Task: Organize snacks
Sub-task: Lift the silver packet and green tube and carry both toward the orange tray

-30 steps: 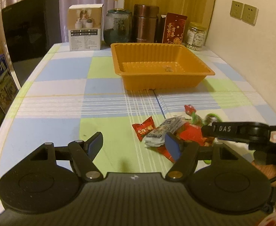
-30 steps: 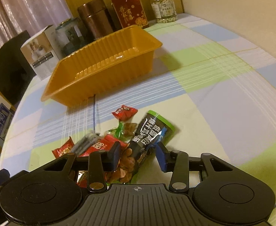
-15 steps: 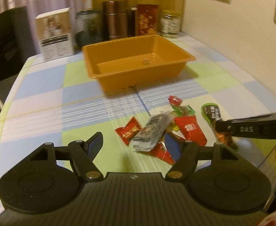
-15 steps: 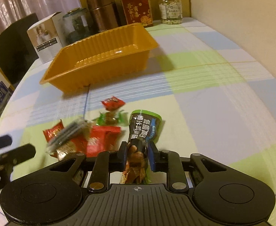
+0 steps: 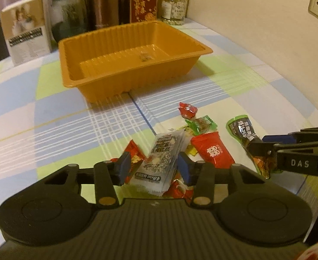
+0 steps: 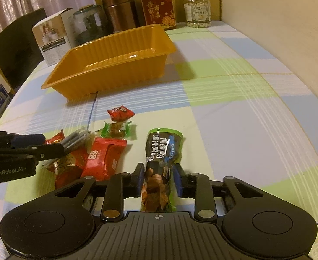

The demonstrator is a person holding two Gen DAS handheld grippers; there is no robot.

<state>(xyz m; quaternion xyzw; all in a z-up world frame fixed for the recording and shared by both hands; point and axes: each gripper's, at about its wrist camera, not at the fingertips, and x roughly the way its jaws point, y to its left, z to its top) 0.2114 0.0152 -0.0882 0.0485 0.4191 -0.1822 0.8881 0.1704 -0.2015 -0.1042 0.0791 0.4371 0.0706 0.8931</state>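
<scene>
The orange tray (image 5: pixel 107 49) stands on the checked worktop (image 6: pixel 234 112) and holds only one small pale scrap (image 5: pixel 145 56) on its floor; no snack lies in it. Behind the tray stand a white box (image 5: pixel 25 28), a dark glass jar (image 5: pixel 69 15), a copper canister (image 5: pixel 103 2), a red box (image 5: pixel 145 5) and a clear jar of pale bits (image 6: pixel 197 9).

All the snacks lie in front of the tray, on its near side. Nearest the tray is a small red candy (image 5: pixel 187 110), then a green-wrapped candy (image 5: pixel 200 124), then a red packet (image 5: pixel 212 151).

The left gripper (image 5: pixel 152 166) has its fingers (image 5: pixel 123 169) closing around a silver-grey pack (image 5: pixel 162 158). The pack lies between them, over a red wrapper (image 5: pixel 135 155); they do not look pressed on it yet.

The right gripper (image 6: pixel 158 177) is to the right of the pile, further from the tray. A black-and-green pack (image 6: pixel 161 149) sits between its fingers (image 6: pixel 138 178), green end towards the tray. The jaws are opening slightly, yet the fingers look to be against the pack's sides.
</scene>
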